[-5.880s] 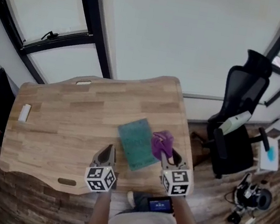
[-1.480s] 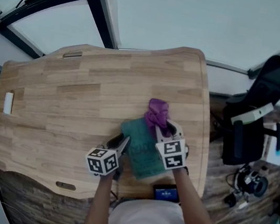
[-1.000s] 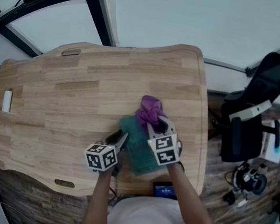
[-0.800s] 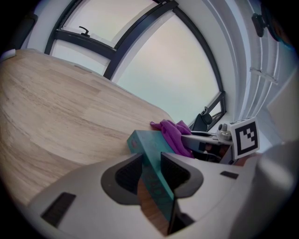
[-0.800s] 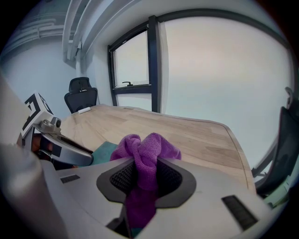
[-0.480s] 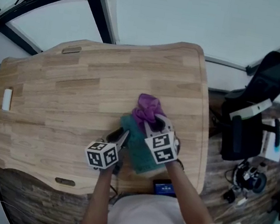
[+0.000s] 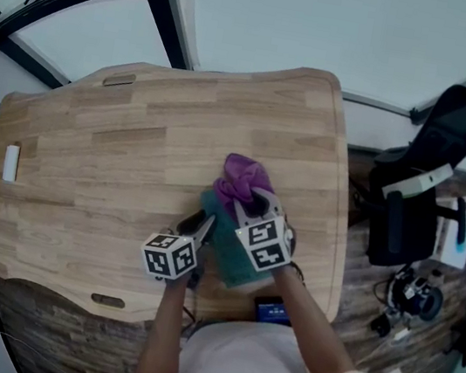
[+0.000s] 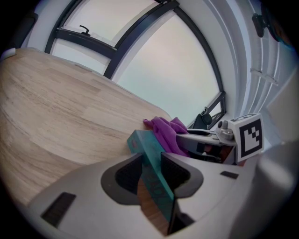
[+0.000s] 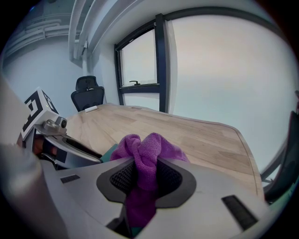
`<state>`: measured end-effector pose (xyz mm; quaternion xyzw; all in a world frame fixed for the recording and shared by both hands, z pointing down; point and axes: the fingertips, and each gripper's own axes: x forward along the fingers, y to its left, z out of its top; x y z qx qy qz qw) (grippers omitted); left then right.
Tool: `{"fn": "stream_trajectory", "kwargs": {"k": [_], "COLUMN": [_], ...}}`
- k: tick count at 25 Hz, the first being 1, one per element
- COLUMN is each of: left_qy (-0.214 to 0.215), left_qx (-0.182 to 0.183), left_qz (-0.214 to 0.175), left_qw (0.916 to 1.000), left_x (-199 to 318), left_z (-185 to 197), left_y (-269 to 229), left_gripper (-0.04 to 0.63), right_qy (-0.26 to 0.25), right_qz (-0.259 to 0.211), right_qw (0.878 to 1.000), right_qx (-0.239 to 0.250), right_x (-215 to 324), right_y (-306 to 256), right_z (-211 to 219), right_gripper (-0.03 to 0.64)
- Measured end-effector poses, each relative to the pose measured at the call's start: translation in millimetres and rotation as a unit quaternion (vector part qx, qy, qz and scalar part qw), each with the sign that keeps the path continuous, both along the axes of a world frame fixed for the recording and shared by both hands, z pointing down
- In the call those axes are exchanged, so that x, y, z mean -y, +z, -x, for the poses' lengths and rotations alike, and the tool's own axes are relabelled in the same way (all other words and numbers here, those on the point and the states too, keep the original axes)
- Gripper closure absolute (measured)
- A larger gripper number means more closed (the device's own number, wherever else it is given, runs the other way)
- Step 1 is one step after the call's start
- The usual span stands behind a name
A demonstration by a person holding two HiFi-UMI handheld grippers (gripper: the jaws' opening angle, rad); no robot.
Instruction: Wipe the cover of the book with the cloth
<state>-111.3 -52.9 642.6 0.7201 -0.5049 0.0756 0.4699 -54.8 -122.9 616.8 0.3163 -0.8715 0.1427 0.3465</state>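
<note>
Book [image 7: 222,240]: teal cover, on the wooden worktop [image 7: 116,144], lower right of centre in the head view, close to the worktop's near edge. Left edge of the book clamped between the fingers [image 8: 126,172] of the left gripper [image 7: 201,225]; in the left gripper view, thin teal slab seen edge-on, one finger pressed to each face. Flat on the wood or slightly raised at that edge: cannot tell.

Purple cloth [image 7: 241,178]: bunched, at the upper end of the book in the head view, touching the cover and partly over bare wood beyond it. Clenched in the right gripper [image 7: 259,201]; in the right gripper view, both fingers closed on the fabric, folds bulging out past the fingertips, a sliver of teal visible beside and below it.

Grippers side by side, left one lower left of the book, right one over its middle, marker cubes toward the bottom of the frame. Right gripper also visible at centre right of the left gripper view, just beside the cloth.

Elsewhere in the head view:
- small white object [image 7: 10,163] at the far left edge of the worktop, well apart from the book;
- dark office chair [image 7: 436,162] at right, off the worktop;
- black window frame [image 7: 158,0] at upper left.
</note>
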Motion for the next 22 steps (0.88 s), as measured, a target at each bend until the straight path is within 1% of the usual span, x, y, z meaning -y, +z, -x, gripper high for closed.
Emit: {"fn": "stream_trajectory", "kwargs": {"k": [13,22], "left_qy": [0.0,-0.001], "left_qx": [0.001,0.002], "left_qz": [-0.001,0.0], "left_qw": [1.0,1.0], "left_x": [-0.1,-0.1], "left_z": [0.3,1.0], "left_y": [0.7,0.1], "left_gripper": [0.468,0.468], "right_qy": [-0.014,-0.035], "right_qz": [0.004,0.007], "right_qw": [1.0,0.999], "right_qx": [0.006,0.01], "right_x": [-5.6,-12.9], "right_y": [0.2,-0.3], "right_z": [12.6,26.5], "right_gripper": [0.518,0.518]}}
